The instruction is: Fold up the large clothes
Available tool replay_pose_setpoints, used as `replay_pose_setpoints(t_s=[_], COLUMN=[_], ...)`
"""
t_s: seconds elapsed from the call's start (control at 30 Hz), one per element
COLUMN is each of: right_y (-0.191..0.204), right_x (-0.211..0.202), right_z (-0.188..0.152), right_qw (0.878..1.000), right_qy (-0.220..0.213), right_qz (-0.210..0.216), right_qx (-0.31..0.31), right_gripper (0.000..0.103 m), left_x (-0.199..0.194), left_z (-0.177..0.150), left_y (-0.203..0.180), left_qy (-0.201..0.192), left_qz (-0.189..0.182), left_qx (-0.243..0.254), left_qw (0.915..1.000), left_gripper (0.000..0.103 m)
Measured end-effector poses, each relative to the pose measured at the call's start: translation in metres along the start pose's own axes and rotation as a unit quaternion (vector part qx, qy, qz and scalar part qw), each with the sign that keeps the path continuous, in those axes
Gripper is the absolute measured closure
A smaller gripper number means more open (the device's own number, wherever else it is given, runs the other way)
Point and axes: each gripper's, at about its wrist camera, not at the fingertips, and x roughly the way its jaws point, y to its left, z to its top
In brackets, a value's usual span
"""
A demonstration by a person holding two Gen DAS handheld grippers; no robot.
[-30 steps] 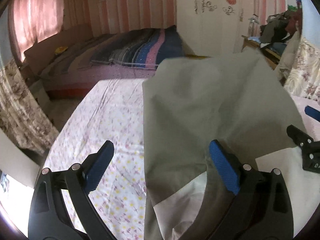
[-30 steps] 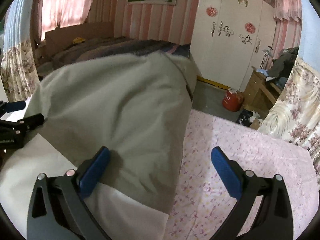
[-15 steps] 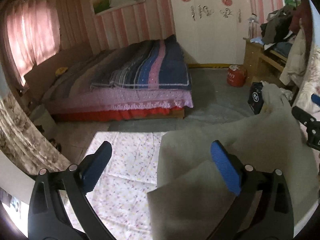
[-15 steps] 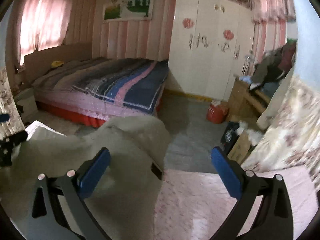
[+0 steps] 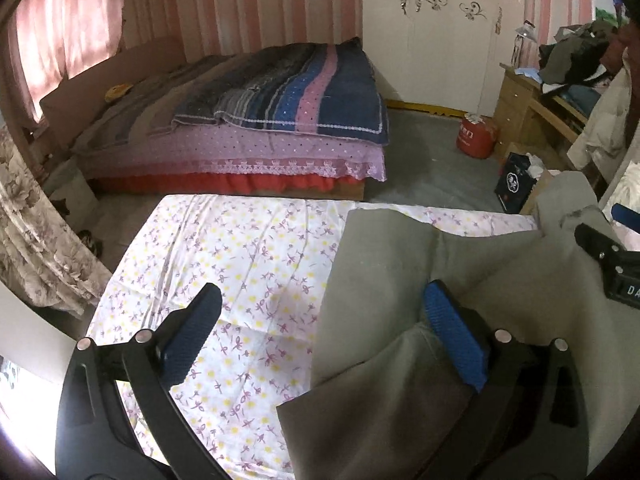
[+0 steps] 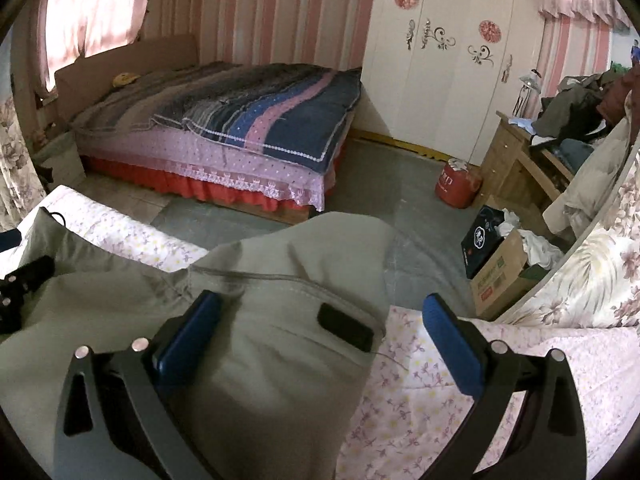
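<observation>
A large grey-green garment lies rumpled on the floral sheet, toward its right side. My left gripper is open above the garment's left edge; its right finger rests over the cloth and its left finger is over bare sheet. In the right wrist view the same garment, with a black patch, lies under my open right gripper and hangs past the sheet's far edge. Each gripper shows at the edge of the other's view: the right gripper and the left gripper.
Beyond the sheet's far edge is grey floor, then a bed with a striped blanket. A red canister, a cardboard box and a wooden desk piled with clothes stand at the right. A floral curtain hangs at the left.
The garment, which filled both views a second ago, has dropped lower and lies bunched on the sheet. Both cameras now see the room beyond. Both grippers stay open.
</observation>
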Motion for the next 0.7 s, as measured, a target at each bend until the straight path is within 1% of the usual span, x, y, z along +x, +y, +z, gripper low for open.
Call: replay_pose_setpoints(t_s=[0.07, 0.13, 0.2, 0.27, 0.33, 0.43, 0.5, 0.57, 0.63, 0.67, 0.7], right_y=[0.001, 0.002, 0.005, 0.009, 0.012, 0.022, 0.028, 0.036, 0.040, 0.043, 0.043], right_x=[-0.012, -0.036, -0.060, -0.086, -0.108, -0.145, -0.161, -0.172, -0.175, -0.176, -0.177], right_z=[-0.001, -0.003, -0.008, -0.017, -0.026, -0.046, -0.057, -0.069, -0.081, -0.089, -0.094], right_qw=[1.000, 1.000, 0.999, 0.999, 0.999, 0.999, 0.998, 0.998, 0.998, 0.998, 0.998], right_qy=[0.000, -0.014, -0.016, -0.017, -0.014, -0.021, -0.026, -0.022, -0.011, -0.003, -0.004], right_qz=[-0.005, -0.011, -0.010, 0.001, 0.019, 0.034, 0.038, 0.049, 0.057, 0.061, 0.059], right_qx=[-0.015, -0.024, -0.031, -0.033, -0.034, -0.034, -0.031, -0.034, -0.028, -0.025, -0.021], right_gripper=[0.002, 0.002, 0.002, 0.002, 0.002, 0.002, 0.002, 0.002, 0.002, 0.002, 0.002], left_x=[-0.007, -0.021, -0.041, -0.069, -0.094, -0.130, -0.149, -0.164, -0.166, -0.163, -0.158], left_z=[-0.001, -0.004, -0.007, -0.014, -0.023, -0.038, -0.048, -0.063, -0.081, -0.089, -0.099], left_y=[0.002, 0.004, 0.007, 0.010, 0.008, -0.003, -0.009, -0.017, -0.022, -0.022, -0.019], left_qy=[-0.003, -0.004, -0.007, -0.013, -0.022, -0.032, -0.035, -0.031, -0.018, -0.007, 0.006], left_qz=[-0.003, -0.011, -0.021, -0.040, -0.045, -0.049, -0.058, -0.064, -0.064, -0.066, -0.069], left_qx=[0.003, 0.010, 0.005, -0.008, -0.010, 0.010, 0.018, 0.035, 0.045, 0.043, 0.031], left_qw=[1.0000, 0.9999, 0.9997, 0.9991, 0.9987, 0.9982, 0.9975, 0.9968, 0.9968, 0.9969, 0.9971], left_gripper=[0.003, 0.003, 0.003, 0.003, 0.003, 0.003, 0.003, 0.003, 0.003, 0.003, 0.003])
